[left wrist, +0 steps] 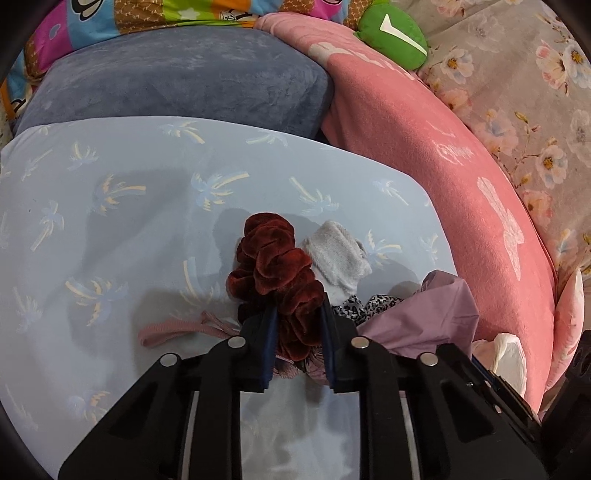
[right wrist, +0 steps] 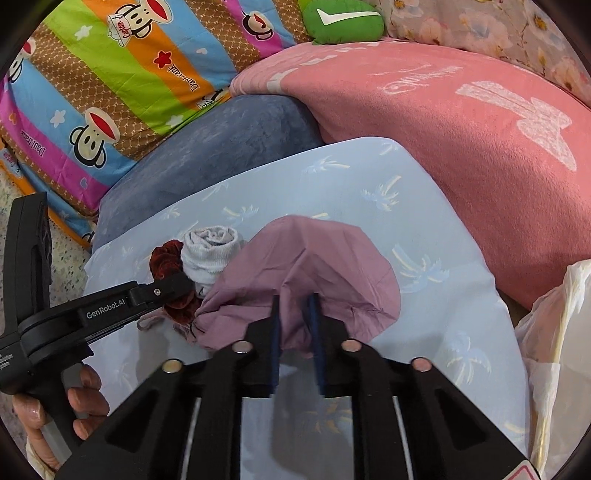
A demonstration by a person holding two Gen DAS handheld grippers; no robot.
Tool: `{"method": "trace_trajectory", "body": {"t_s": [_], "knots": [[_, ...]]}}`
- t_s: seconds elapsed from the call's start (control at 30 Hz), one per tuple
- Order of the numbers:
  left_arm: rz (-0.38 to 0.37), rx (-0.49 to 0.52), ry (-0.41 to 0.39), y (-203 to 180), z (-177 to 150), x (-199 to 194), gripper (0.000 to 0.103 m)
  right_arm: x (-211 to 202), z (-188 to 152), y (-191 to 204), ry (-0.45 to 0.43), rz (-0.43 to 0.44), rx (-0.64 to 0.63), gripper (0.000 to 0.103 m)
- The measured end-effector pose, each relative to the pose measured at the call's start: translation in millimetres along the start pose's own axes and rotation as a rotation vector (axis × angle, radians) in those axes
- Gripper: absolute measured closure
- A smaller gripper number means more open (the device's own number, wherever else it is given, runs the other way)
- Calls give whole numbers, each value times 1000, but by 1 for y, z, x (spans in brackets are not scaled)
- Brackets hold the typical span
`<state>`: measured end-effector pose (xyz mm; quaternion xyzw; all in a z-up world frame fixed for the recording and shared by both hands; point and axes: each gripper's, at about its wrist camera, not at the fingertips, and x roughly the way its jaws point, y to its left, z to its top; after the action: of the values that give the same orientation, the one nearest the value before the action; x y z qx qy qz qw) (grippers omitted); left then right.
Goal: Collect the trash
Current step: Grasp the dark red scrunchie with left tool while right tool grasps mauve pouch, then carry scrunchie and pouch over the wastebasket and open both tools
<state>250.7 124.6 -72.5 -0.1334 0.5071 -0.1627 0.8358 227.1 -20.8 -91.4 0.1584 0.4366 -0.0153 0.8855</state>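
A dark red velvet scrunchie (left wrist: 277, 266) lies on the light blue palm-print sheet (left wrist: 110, 229), and my left gripper (left wrist: 299, 314) is shut on its near end. A rolled grey sock (left wrist: 338, 254) touches its right side, with a leopard-print scrap (left wrist: 369, 306) and a pink cord (left wrist: 173, 330) beside it. In the right wrist view my right gripper (right wrist: 295, 306) is shut on a fold of the crumpled mauve cloth (right wrist: 314, 258). The scrunchie (right wrist: 166, 258), sock (right wrist: 208, 251) and left gripper's finger (right wrist: 166, 290) show to its left.
A white plastic bag (right wrist: 554, 350) sits at the right edge, below the pink blanket (right wrist: 461, 147). A blue-grey cushion (left wrist: 177, 77), a striped cartoon quilt (right wrist: 110, 92) and a green plush (right wrist: 343, 22) lie behind. A hand (right wrist: 81, 398) holds the left gripper's handle.
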Motion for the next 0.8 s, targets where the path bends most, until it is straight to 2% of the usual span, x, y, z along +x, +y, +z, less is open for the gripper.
{"method": "trace_trajectory", "body": {"t_s": [0.43, 0.8], "knots": [[-22, 9, -75, -20, -8, -49, 85, -70, -5, 5, -109, 40, -4, 101], [-59, 86, -138, -67, -27, -89, 85, -145, -12, -3, -218, 52, -1, 101]]}}
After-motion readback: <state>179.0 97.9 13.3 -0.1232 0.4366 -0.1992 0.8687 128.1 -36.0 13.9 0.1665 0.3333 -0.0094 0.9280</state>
